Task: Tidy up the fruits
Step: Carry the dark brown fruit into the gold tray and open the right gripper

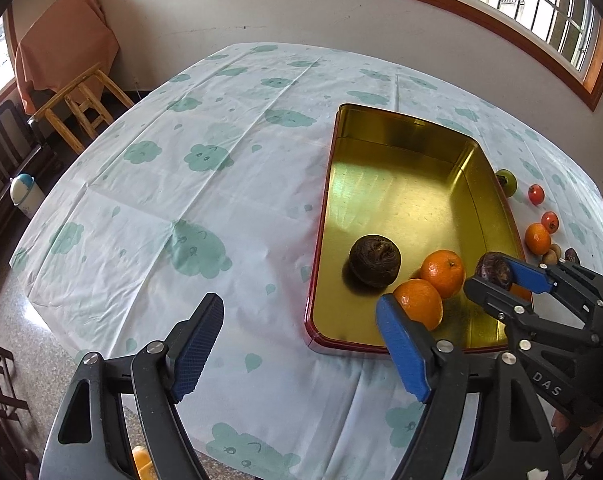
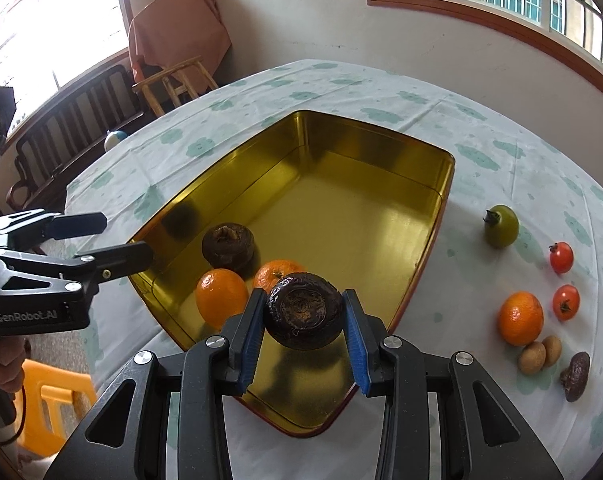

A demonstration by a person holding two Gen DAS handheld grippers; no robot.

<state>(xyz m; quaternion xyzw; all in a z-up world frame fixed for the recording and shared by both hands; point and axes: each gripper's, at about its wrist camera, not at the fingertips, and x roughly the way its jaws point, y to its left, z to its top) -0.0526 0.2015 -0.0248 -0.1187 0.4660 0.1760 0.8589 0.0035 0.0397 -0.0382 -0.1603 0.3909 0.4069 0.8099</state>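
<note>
A gold tin tray (image 2: 341,220) with a red rim (image 1: 321,208) lies on the cloud-print tablecloth. Inside it are a dark brown round fruit (image 2: 228,246) and two oranges (image 2: 221,298) (image 2: 275,274). Just above the tray's near end, my right gripper (image 2: 303,300) is shut on a second dark brown fruit (image 2: 303,312); the left wrist view shows that same fruit (image 1: 493,270). My left gripper (image 1: 301,340) stands open and holds nothing, over the cloth beside the tray's left rim. To the right of the tray lie a green tomato (image 2: 501,226), two red tomatoes (image 2: 561,257), an orange (image 2: 520,318), two small brown fruits (image 2: 539,354) and a dark piece (image 2: 576,370).
A wooden stool (image 1: 81,108) and a chair draped in orange cloth (image 1: 65,48) stand past the table's far left edge. A dark wooden bench (image 2: 73,128) runs along the left wall. A yellow plastic item (image 2: 53,412) sits low at the near left.
</note>
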